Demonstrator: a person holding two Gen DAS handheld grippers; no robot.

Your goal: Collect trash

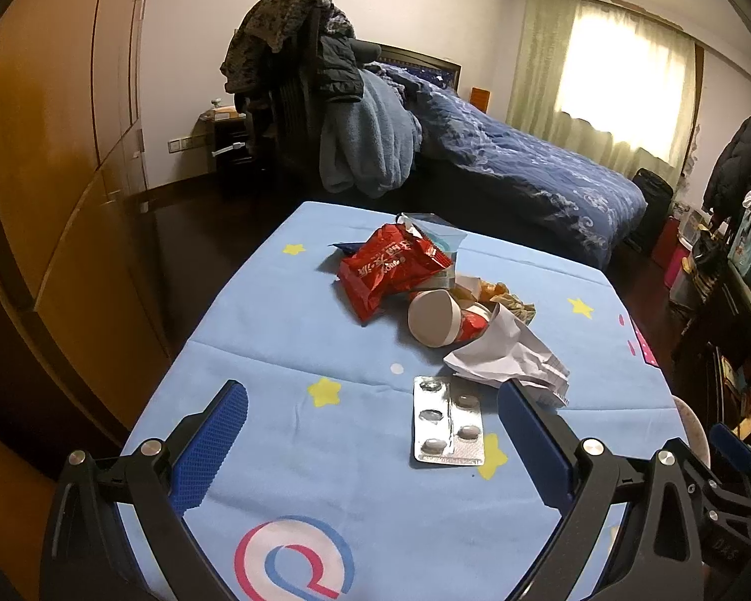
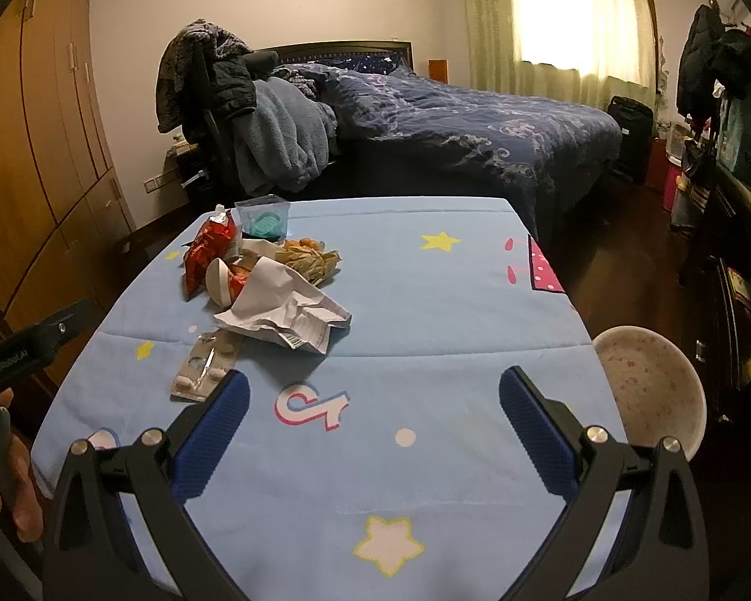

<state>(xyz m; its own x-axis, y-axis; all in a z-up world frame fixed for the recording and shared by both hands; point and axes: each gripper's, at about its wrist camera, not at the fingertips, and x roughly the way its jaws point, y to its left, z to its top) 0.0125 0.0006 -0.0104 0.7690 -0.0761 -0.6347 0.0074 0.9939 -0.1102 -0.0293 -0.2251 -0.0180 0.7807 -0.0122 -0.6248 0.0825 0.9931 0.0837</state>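
A pile of trash lies on the light blue star-print tablecloth [image 1: 285,360]. It holds a red snack bag [image 1: 388,270], a tipped paper cup [image 1: 433,318], crumpled white paper [image 1: 510,358] and a silver pill blister pack [image 1: 448,423]. My left gripper [image 1: 373,403] is open just above the cloth, and the blister pack lies between its blue fingers. In the right wrist view the same pile shows at the left: red bag [image 2: 210,250], crumpled paper [image 2: 285,308], blister pack [image 2: 205,368]. My right gripper [image 2: 375,390] is open over bare cloth, right of the pile.
A clear plastic box [image 2: 264,218] stands behind the pile. A round pinkish stool [image 2: 648,385] sits off the table's right edge. Beyond the table are a bed [image 2: 475,130], a clothes-draped chair [image 1: 295,80] and wooden wardrobes [image 1: 50,150]. A hand [image 2: 5,491] holds the left gripper's handle.
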